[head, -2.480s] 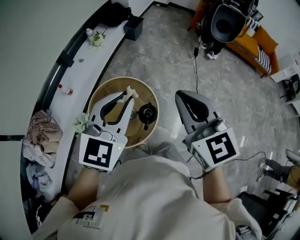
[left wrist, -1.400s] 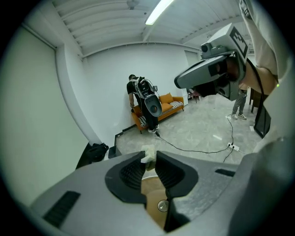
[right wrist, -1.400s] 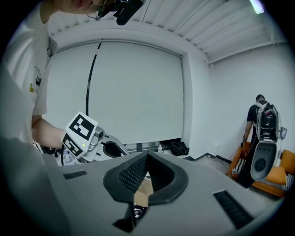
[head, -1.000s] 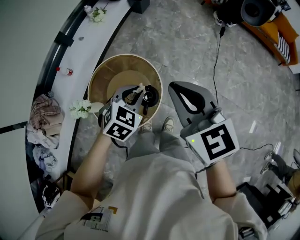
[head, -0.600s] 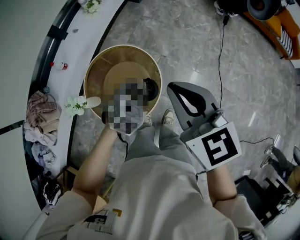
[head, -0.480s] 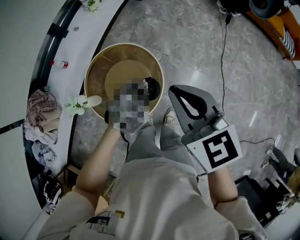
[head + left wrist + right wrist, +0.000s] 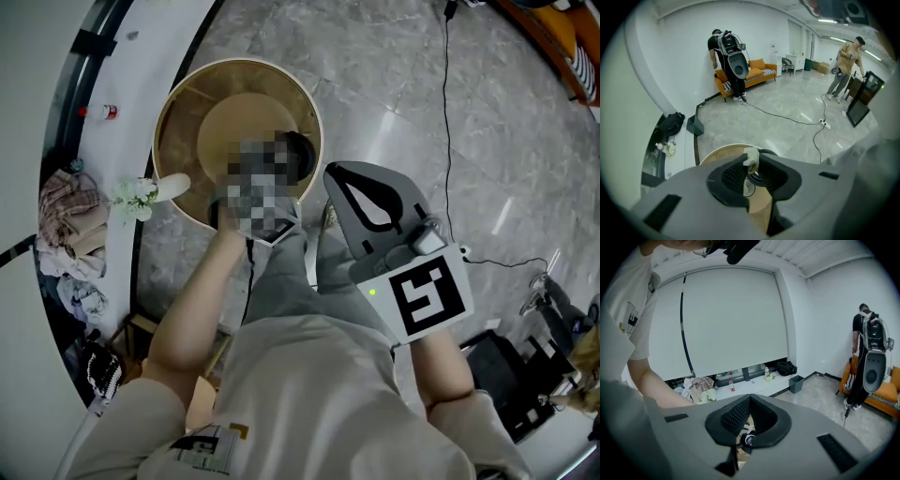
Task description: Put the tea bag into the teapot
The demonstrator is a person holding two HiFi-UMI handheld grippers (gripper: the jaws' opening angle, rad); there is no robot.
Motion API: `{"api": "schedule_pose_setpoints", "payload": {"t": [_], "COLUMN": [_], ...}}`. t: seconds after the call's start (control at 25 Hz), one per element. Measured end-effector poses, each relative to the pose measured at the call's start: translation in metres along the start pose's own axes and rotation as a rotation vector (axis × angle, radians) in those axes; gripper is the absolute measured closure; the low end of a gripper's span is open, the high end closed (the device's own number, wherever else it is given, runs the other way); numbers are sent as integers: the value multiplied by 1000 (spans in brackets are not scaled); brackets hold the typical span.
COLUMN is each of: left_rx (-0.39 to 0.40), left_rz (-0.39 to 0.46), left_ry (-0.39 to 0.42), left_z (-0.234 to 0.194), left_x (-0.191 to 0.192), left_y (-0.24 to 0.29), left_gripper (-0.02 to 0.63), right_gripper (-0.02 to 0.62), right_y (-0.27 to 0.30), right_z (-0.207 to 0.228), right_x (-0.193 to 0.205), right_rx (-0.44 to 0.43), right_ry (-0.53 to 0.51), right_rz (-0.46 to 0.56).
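Observation:
The black teapot (image 7: 298, 150) stands on the near right part of the round wooden table (image 7: 187, 103). In the left gripper view my left gripper (image 7: 751, 162) is shut on the pale tea bag (image 7: 752, 156), pinched at the jaw tips. The teapot (image 7: 760, 176) lies just below and beyond it. In the head view a mosaic patch covers this gripper, right next to the teapot. My right gripper (image 7: 330, 174) hangs beside the table's right edge. Its jaw tips meet, with nothing between them, and the teapot (image 7: 749, 438) shows through their gap.
A white vase with flowers (image 7: 141, 192) stands at the table's left edge. Crumpled clothes (image 7: 70, 220) lie on the window ledge. A cable (image 7: 448, 112) runs over the marble floor. Two people (image 7: 729, 61) (image 7: 846, 65) and an orange sofa (image 7: 752, 75) are far off.
Both grippers have sunk. The left one, still holding the tea bag, has come down close to the teapot. The right one has dropped beside the table edge.

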State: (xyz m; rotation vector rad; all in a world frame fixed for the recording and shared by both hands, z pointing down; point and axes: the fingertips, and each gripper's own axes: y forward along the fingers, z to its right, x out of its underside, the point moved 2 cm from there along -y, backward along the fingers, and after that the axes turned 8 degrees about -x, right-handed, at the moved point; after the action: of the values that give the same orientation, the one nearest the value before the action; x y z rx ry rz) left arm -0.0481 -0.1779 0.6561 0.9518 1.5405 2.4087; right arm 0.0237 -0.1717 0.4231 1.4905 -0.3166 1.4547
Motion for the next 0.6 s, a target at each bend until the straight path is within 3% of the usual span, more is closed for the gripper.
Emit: {"api": "schedule_pose_setpoints", "payload": {"t": [0.36,0.6], "left_rx": [83,94], "left_rz": [-53,-101], "left_ry": [-5,-15], "left_z": [25,30], "left_x": [22,38], "left_y": [46,69], "left_gripper": [535,535], "right_gripper": [589,589], "right_y": [22,23], "right_z": [7,17], "right_x": [33,51], "right_rx": [-11,10], "right_ry": [27,45], "right_rz": [-48,-91]}}
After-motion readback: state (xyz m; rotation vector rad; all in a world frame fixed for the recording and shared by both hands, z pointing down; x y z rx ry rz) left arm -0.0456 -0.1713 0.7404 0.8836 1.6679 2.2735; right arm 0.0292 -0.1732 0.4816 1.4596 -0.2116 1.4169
